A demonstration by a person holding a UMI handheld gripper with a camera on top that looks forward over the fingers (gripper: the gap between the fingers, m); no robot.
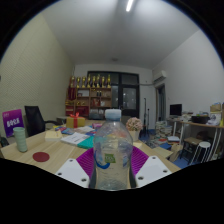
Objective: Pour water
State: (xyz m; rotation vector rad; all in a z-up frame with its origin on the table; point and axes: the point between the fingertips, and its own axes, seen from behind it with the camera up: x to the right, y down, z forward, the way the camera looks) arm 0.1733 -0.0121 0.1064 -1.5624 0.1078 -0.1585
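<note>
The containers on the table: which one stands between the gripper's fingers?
The clear plastic bottle with the white cap, between the gripper fingers. The green cup stands far off, beside the purple box.

The bottle (113, 152) stands between the tongs (113, 172), filling the gap there and blocking the way straight ahead. To the left the tabletop (50, 150) lies mostly bare, with only a green cup (21, 139) and a dark red coaster (41, 156) near its left edge. Farther back, papers and small items (82, 130) crowd the tabletop. Right of the bottle, chairs (190, 148) and a desk (195, 125) stand well apart.
</note>
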